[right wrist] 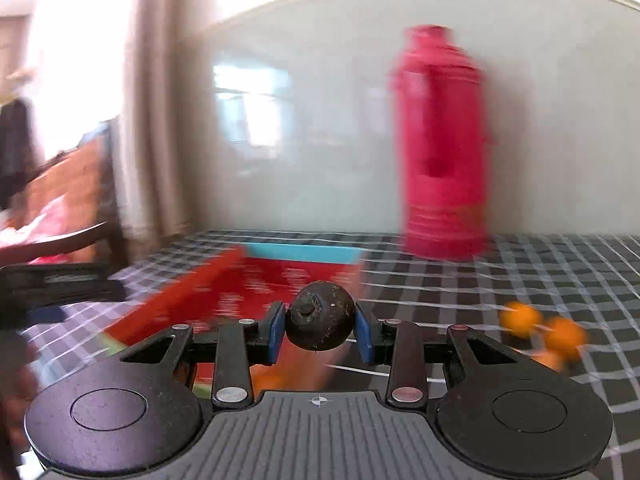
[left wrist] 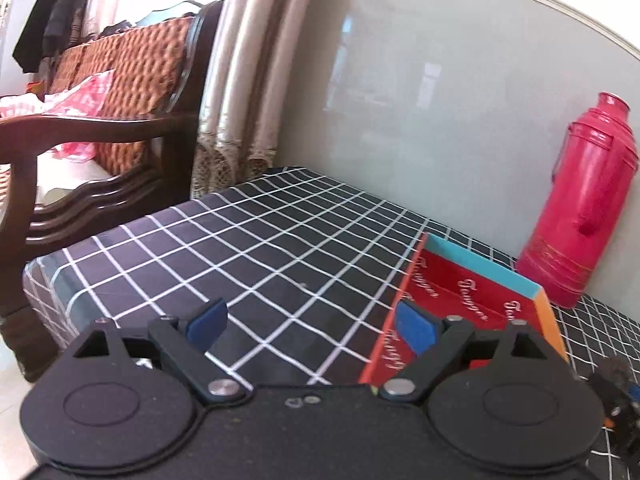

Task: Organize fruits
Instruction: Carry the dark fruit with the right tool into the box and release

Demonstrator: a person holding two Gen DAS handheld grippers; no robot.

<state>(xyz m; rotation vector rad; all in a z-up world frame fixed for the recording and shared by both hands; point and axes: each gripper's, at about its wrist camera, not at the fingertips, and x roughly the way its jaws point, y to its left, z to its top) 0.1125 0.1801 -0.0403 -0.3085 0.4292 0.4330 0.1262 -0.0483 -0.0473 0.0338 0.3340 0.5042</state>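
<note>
A dark round fruit [right wrist: 322,320] with a stem end facing the camera sits between the blue pads of my right gripper [right wrist: 320,330], which is shut on it above the table. Just beyond it lies a red box [right wrist: 256,280] with a blue far wall. Several small orange fruits [right wrist: 544,330] lie on the checked cloth to the right, blurred. My left gripper [left wrist: 310,328] stands open over the cloth with nothing between its pads. The same red box [left wrist: 472,300] lies right of it, its near corner behind the right pad.
A tall pink thermos [left wrist: 580,212] [right wrist: 444,148] stands by the grey wall behind the box. The black-and-white checked tablecloth [left wrist: 240,248] ends at a left edge. Past that edge stands a dark wooden chair [left wrist: 100,140] with an orange cushion, and a curtain [left wrist: 248,80].
</note>
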